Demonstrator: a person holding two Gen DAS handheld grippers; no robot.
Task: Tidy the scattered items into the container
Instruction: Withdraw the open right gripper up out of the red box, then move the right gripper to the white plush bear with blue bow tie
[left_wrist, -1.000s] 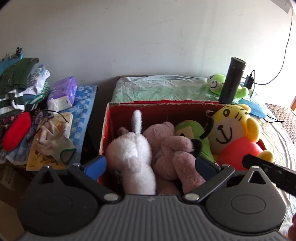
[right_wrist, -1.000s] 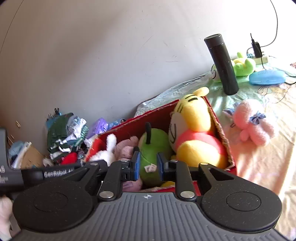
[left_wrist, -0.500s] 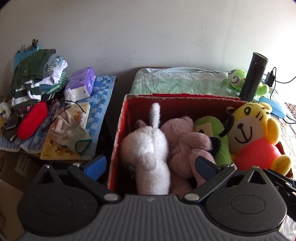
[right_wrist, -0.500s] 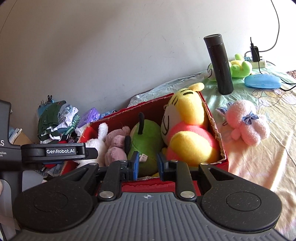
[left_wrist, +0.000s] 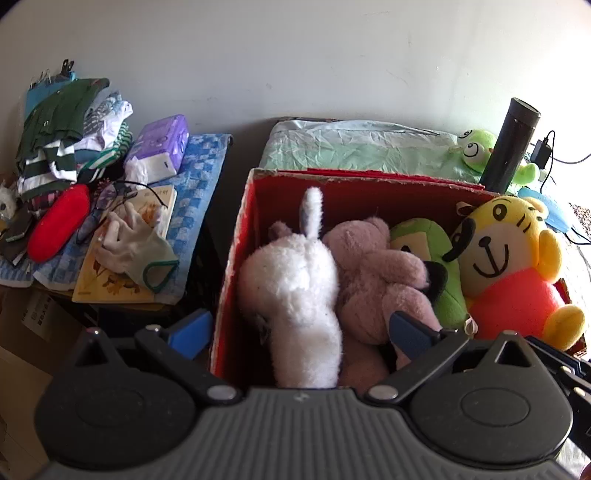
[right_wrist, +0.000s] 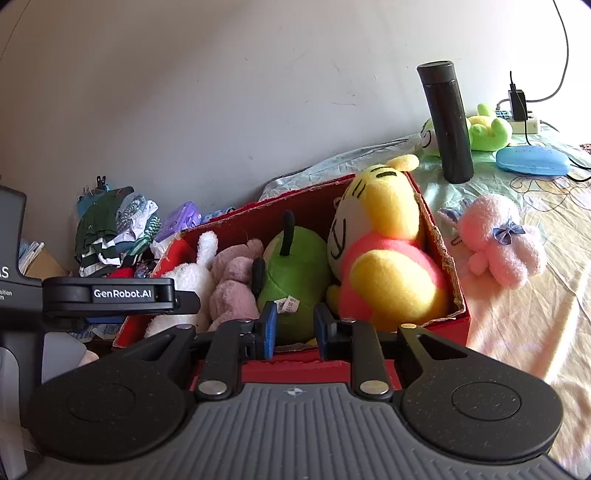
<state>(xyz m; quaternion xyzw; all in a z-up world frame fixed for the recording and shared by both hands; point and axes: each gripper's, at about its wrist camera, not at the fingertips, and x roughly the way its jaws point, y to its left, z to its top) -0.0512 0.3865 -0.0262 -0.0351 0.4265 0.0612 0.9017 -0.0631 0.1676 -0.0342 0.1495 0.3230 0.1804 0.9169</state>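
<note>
Ahead of both tools, red box (right_wrist: 448, 258) already crammed with soft toys. Right of right gripper (right_wrist: 293, 326), well apart: pink plush (right_wrist: 502, 243), probably light, squashy; best pinched round body. Right jaws narrowly parted, empty; left gripper (left_wrist: 295, 332) spread wide, empty.

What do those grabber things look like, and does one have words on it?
Each has a grey ribbed body, two black round discs, black jointed bars with silver rivets, and blue pads. The left gripper shows white "GenRobot.AI" lettering on its side in the right wrist view; the right gripper looks the same.
</note>
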